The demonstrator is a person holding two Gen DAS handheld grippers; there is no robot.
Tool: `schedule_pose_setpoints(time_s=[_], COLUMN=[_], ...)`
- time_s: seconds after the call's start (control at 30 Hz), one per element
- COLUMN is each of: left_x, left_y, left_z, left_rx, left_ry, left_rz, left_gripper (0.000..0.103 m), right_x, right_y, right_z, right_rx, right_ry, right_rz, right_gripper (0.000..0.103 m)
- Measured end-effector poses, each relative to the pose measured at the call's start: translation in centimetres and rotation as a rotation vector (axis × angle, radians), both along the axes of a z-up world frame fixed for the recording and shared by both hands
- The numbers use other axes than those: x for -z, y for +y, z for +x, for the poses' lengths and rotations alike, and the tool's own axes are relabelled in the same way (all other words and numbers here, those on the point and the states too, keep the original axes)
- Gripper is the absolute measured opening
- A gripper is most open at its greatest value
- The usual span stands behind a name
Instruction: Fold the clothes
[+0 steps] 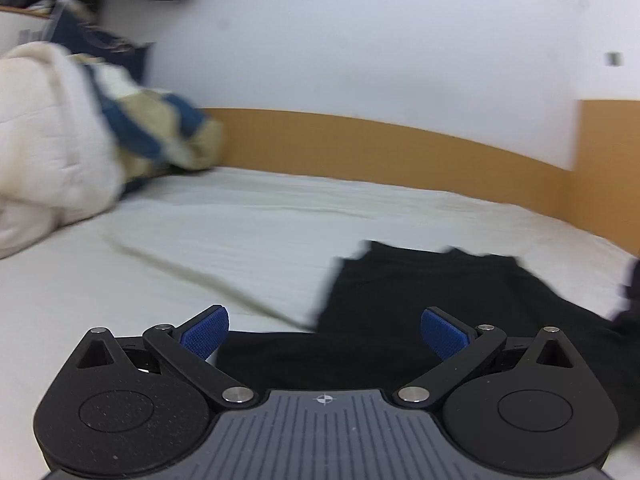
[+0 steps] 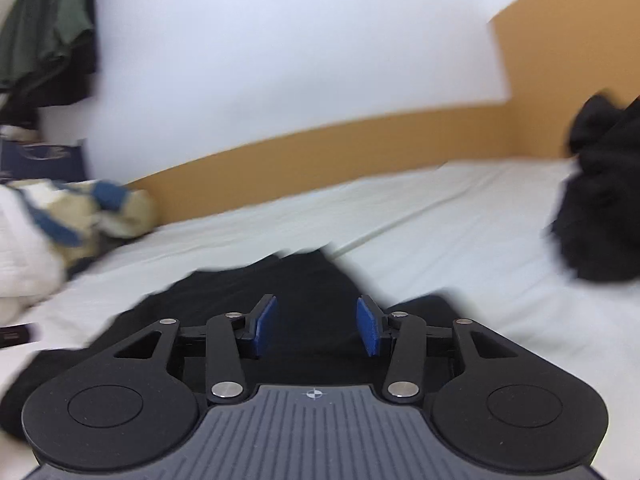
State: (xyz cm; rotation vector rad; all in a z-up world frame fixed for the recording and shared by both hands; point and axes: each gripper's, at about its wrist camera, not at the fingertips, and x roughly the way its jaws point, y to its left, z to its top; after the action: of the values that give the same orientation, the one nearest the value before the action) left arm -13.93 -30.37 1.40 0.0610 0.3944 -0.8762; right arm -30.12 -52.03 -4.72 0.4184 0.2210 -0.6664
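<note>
Black garment [image 2: 288,300]: lies flat on the bed [image 1: 240,240], long axis running near to far. Right tool [image 2: 316,326]: directly over it, half open, empty. Left tool [image 1: 324,332]: wide open, empty, garment to its right; right tool nearer.

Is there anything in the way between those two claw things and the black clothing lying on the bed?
Nothing visible. The black garment lies flat on the white sheet right ahead of the open left gripper and open right gripper. The bedding pile sits off to the side.
</note>
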Motion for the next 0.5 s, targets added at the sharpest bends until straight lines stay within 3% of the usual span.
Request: schedule_pose_setpoints(time_s=[0.07,0.13,0.23,0.33,0.37,0.4,0.5], left_x=[1.0,2.0,2.4,3.0,3.2,3.3,3.6], left_y=[-2.2,-3.9,-4.7,-4.6,-4.4,-4.2,-3.9], left_z=[-1.2,-2.0,-2.6,-2.3,-2.1,-1.9,-1.0], left_rx=[0.061,0.086,0.105,0.119,0.138,0.148,0.121], left_ry=[0.038,0.070,0.051,0.027,0.034,0.040,0.075], left_rz=[0.073,0.137,0.156,0.167,0.158,0.155,0.178], left_gripper=[0.102,0.098,0.077,0.047,0.032,0.026,0.023], right_x=[0.9,1.8,2.3,2.0,1.9,1.9,2.1], right_y=[0.5,0.7,0.1,0.3,0.1,-0.2,-1.2], right_z=[1.5,2.5,2.1,1.3,1.1,0.9,0.0], right_rx=[-0.065,-0.091,-0.090,-0.057,-0.057,-0.057,-0.045], right_ry=[0.035,0.082,0.065,0.048,0.035,0.021,0.005], right_rz=[0.074,0.086,0.124,0.145,0.155,0.166,0.204], right_gripper=[0.047,0.047,0.044,0.029,0.025,0.022,0.012])
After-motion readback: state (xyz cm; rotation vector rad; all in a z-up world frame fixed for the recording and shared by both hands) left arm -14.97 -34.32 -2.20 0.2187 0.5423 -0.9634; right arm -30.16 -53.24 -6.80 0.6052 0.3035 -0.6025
